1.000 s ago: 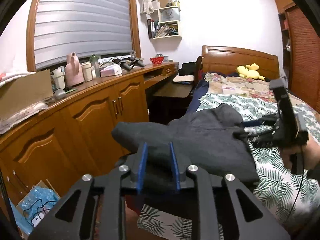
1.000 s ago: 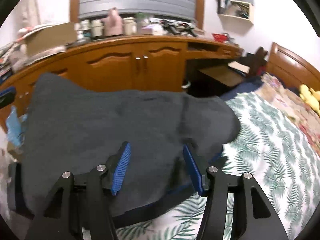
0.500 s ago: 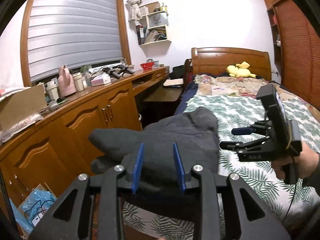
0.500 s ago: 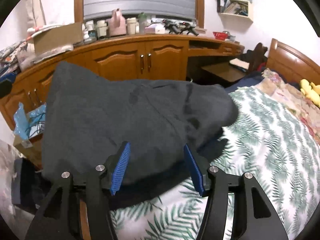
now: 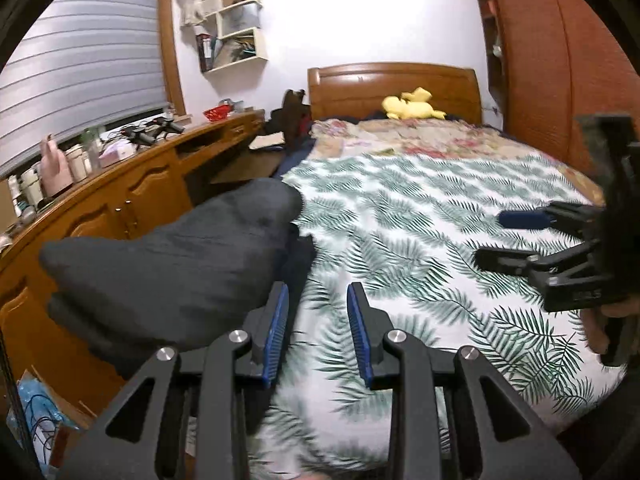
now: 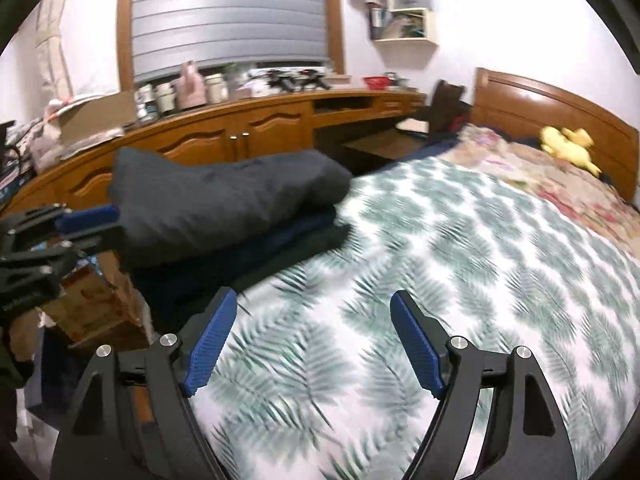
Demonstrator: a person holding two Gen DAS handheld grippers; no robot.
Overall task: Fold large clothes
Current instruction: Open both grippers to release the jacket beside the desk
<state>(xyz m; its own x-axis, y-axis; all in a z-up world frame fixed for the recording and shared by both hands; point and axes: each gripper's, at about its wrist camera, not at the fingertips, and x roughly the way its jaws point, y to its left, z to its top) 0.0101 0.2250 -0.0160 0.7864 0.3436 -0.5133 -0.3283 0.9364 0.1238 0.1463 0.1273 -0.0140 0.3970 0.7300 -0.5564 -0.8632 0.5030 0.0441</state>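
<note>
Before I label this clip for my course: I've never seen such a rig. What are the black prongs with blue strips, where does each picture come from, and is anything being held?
No robot is here. A person holds a two-finger hand tool in each hand, and a wide-angle camera on each tool looks forward along its fingers, so the room looks bent. One picture comes from the left gripper, the other from the right gripper. The blue strips are the gripping pads.

Each camera also catches the other tool at the picture's edge.

The surface is a bed with a leaf-print sheet. At its edge, on the cabinet side, a folded dark grey garment lies on top of other dark folded clothes. A yellow plush toy lies near the headboard.

Nothing is held: both tools show open fingers with only bedsheet between them.
</note>
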